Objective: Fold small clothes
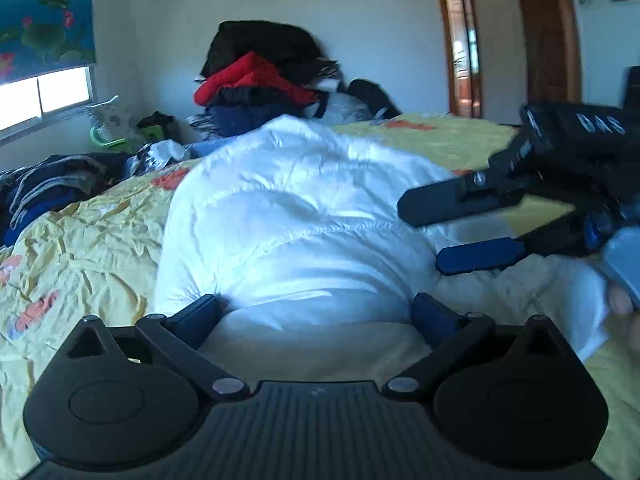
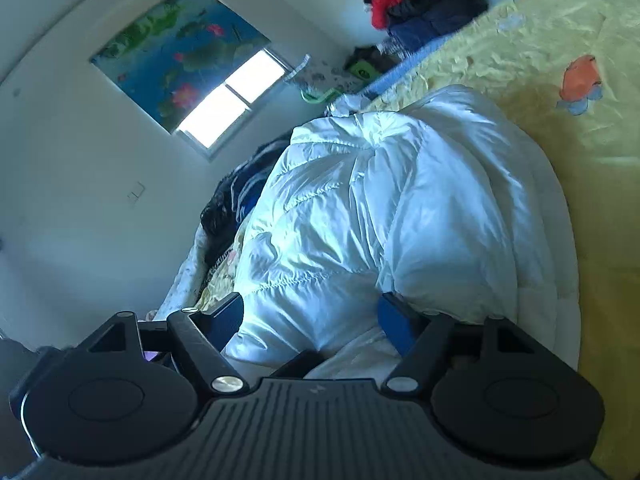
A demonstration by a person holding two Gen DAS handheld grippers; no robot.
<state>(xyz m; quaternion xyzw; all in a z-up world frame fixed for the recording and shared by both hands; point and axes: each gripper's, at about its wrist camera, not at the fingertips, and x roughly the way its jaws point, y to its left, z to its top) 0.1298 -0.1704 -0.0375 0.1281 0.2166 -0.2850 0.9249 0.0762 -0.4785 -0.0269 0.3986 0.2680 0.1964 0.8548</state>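
Behind the white puffer jacket (image 1: 288,220) on your yellow bedspread (image 1: 80,240), a pile of dark and red clothes (image 1: 256,80) stands against the wall. Your left gripper (image 1: 316,312) is spread wide at the jacket's near edge; your right gripper (image 1: 452,232), jaws apart, hovers beside it, gripping nothing.

Bedroom, plain white walls (image 1: 360,20). Window (image 1: 44,96) at left, bright daylight through lower panes, upper part covered by blue roller blind (image 2: 176,52) printed with lotus flowers and green leaves. Bed with crumpled yellow bedspread (image 1: 92,236) with orange flower pattern. Wooden door frame (image 1: 556,32) at right, narrow wooden-framed opening (image 1: 460,48) beside it. Light switch plate (image 2: 137,191) on wall under window. Cool daylight, no lamps seen.
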